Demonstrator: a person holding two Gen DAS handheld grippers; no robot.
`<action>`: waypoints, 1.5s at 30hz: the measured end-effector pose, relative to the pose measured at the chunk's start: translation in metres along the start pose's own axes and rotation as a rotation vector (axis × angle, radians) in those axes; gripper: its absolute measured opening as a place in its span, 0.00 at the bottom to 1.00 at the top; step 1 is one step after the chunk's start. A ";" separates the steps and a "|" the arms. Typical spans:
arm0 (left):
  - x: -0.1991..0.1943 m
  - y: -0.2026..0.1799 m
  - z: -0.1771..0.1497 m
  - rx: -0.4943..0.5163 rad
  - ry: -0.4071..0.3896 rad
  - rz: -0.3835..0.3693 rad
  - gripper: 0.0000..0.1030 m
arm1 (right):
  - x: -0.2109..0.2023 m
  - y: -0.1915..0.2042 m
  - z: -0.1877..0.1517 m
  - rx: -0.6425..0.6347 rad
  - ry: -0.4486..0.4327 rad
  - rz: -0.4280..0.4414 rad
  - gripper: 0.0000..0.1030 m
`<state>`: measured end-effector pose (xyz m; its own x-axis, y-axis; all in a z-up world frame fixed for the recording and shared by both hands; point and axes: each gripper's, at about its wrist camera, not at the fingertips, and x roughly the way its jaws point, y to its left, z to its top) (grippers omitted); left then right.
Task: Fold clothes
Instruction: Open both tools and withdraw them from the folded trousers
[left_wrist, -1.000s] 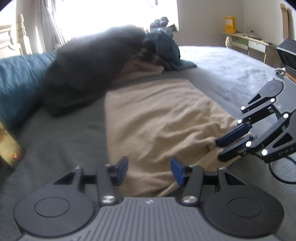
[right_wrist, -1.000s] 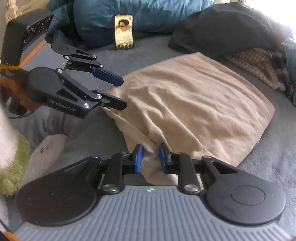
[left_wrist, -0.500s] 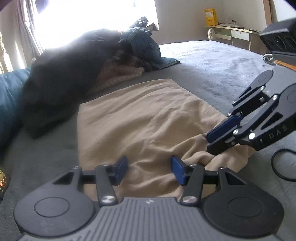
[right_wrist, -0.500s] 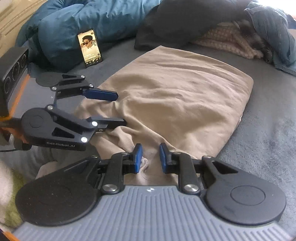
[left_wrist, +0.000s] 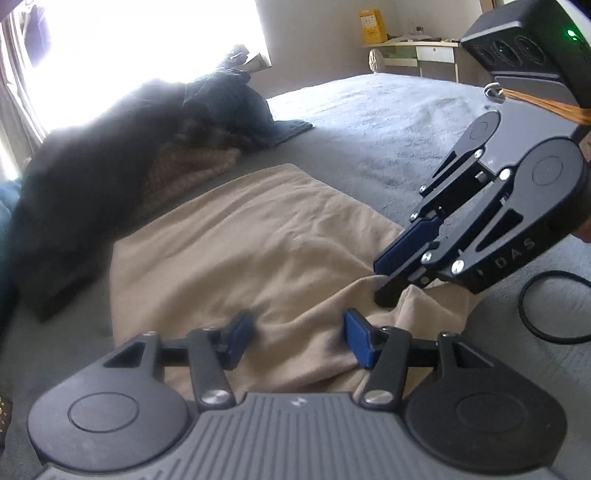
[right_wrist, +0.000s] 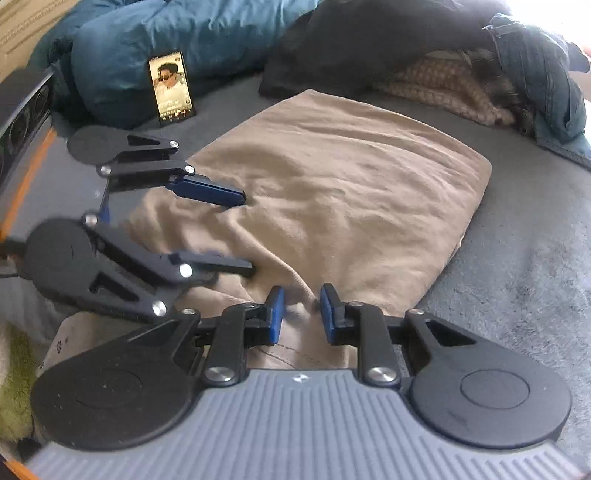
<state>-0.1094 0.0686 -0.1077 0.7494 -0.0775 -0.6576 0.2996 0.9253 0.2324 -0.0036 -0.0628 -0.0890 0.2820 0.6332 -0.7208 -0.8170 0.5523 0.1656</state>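
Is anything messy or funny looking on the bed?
Yes. The near edge of the tan garment is bunched into wrinkles around both grippers, while its far part lies flat. Behind it, a heap of unfolded clothes is piled up. A phone stands propped against the blue pillow, screen lit.

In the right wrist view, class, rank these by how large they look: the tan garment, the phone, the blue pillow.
1. tan garment
2. blue pillow, though partly cut off by the frame edge
3. phone

The garment lies nearer the camera, so true sizes are unsure.
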 end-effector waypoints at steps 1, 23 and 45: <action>-0.001 0.001 0.002 -0.004 0.004 0.000 0.56 | 0.000 0.000 0.000 -0.002 0.001 0.002 0.20; 0.004 0.035 0.079 -0.258 0.192 0.118 0.86 | -0.028 -0.050 0.005 0.381 -0.055 -0.024 0.35; 0.022 0.053 0.053 -0.496 0.379 0.221 0.95 | -0.037 -0.055 0.011 0.395 -0.055 -0.182 0.87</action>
<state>-0.0459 0.0960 -0.0725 0.4754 0.1860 -0.8599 -0.2130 0.9726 0.0927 0.0363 -0.1105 -0.0642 0.4389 0.5284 -0.7267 -0.4995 0.8158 0.2915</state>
